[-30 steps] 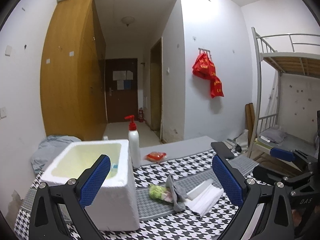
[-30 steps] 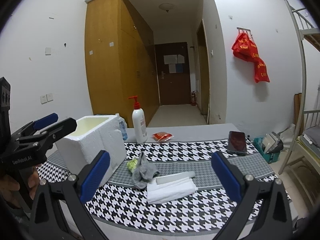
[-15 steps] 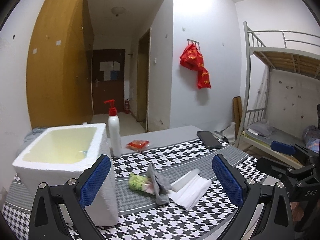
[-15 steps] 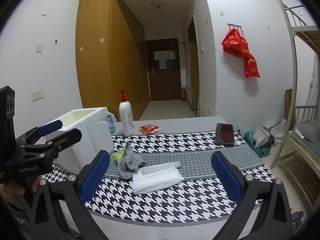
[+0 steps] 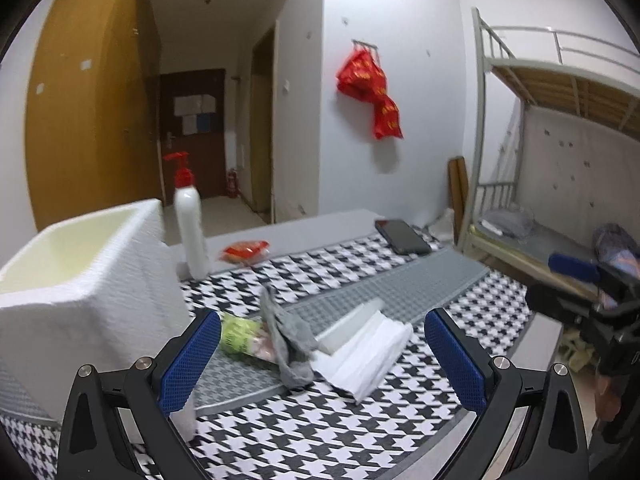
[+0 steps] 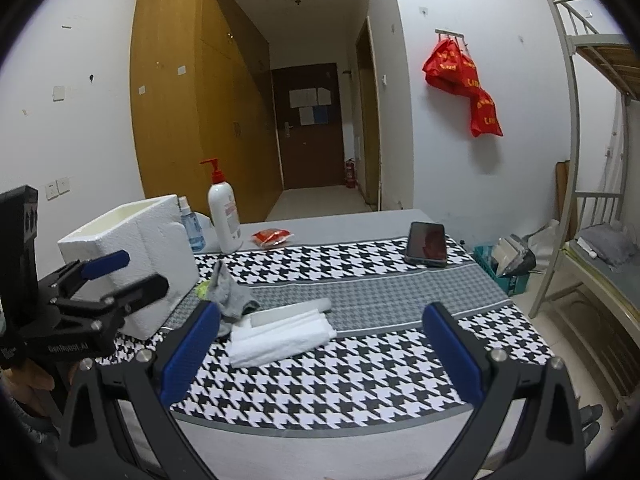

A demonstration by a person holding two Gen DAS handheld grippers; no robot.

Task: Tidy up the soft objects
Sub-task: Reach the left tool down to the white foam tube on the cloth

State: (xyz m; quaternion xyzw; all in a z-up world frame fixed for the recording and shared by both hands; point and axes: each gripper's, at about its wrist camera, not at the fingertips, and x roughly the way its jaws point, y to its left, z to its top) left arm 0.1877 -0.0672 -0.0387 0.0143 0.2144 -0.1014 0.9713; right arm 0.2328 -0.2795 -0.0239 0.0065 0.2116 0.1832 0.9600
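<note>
A grey sock [image 5: 286,336] [image 6: 230,294] lies across a green-and-pink soft packet [image 5: 240,336] on the houndstooth cloth. A folded white towel [image 5: 366,356] [image 6: 280,338] lies just right of them. A white foam box [image 5: 84,280] [image 6: 132,264] stands open at the left. My left gripper [image 5: 322,364] is open and empty, near the sock and towel. It also shows in the right wrist view [image 6: 116,276] beside the box. My right gripper [image 6: 320,348] is open and empty, short of the towel. It also shows at the right edge of the left wrist view [image 5: 576,280].
A white pump bottle [image 5: 192,232] [image 6: 224,216], a small blue spray bottle [image 6: 192,228] and a red snack packet [image 5: 246,250] [image 6: 272,236] stand behind the box. A black phone [image 5: 402,236] [image 6: 426,244] lies at the far right. A bunk bed [image 5: 552,160] stands right of the table.
The left gripper has swung right and moved closer to the sock and towel. The right gripper has shifted slightly, the towel now nearer centre. Both stay open.
</note>
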